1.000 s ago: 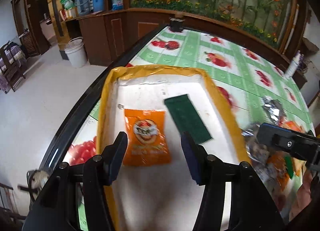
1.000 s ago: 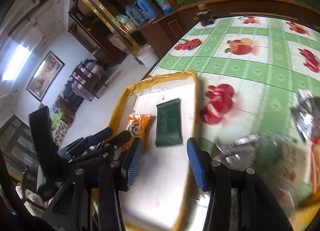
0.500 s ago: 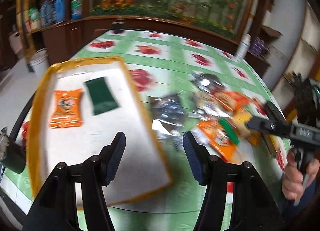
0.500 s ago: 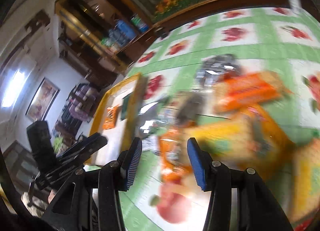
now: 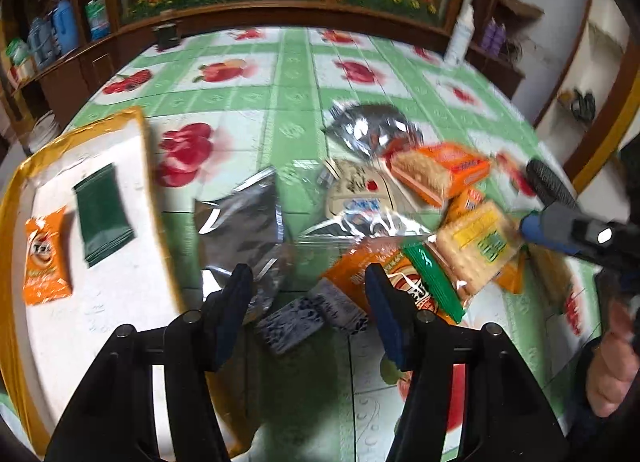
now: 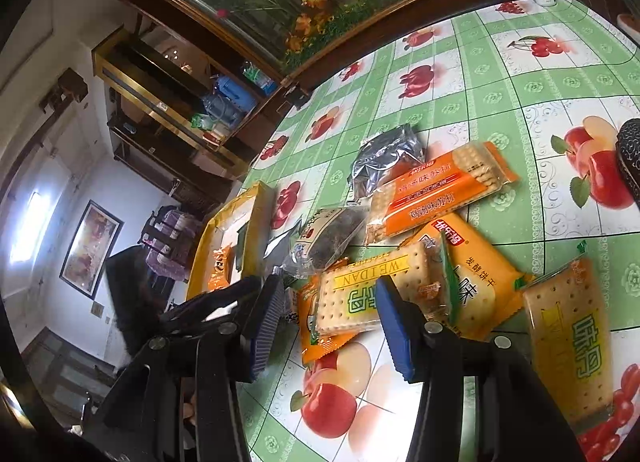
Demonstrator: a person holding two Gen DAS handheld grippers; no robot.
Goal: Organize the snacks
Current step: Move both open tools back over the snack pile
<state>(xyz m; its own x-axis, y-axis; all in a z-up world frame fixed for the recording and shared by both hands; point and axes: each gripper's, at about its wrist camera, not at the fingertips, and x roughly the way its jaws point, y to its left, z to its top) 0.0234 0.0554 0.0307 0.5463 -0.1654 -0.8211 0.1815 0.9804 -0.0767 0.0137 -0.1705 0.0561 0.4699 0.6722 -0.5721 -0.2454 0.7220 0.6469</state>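
Note:
A yellow-rimmed tray (image 5: 150, 166) on the left holds an orange packet (image 5: 46, 258) and a dark green packet (image 5: 102, 214). To its right lies a heap of snacks: a silver pouch (image 5: 240, 222), a long orange cracker pack (image 6: 436, 190), a yellow-green cracker pack (image 6: 372, 294) and a yellow pack (image 6: 476, 278). My left gripper (image 5: 308, 306) hovers over small dark patterned packets (image 5: 312, 314); its jaws are closing slightly with nothing pressed between them. My right gripper (image 6: 328, 314) is open above the near end of the yellow-green cracker pack.
The table has a green cloth with fruit prints (image 6: 520, 74). Another cracker pack (image 6: 572, 342) lies at the near right and a dark patterned object (image 6: 630, 154) at the right edge. A white bottle (image 5: 460, 36) stands at the far edge. A person's hand (image 5: 608, 374) holds the right gripper.
Both grippers have swung from over the tray to the snack heap on its right. The tray now lies at the left of both views. Neither has taken hold of anything.

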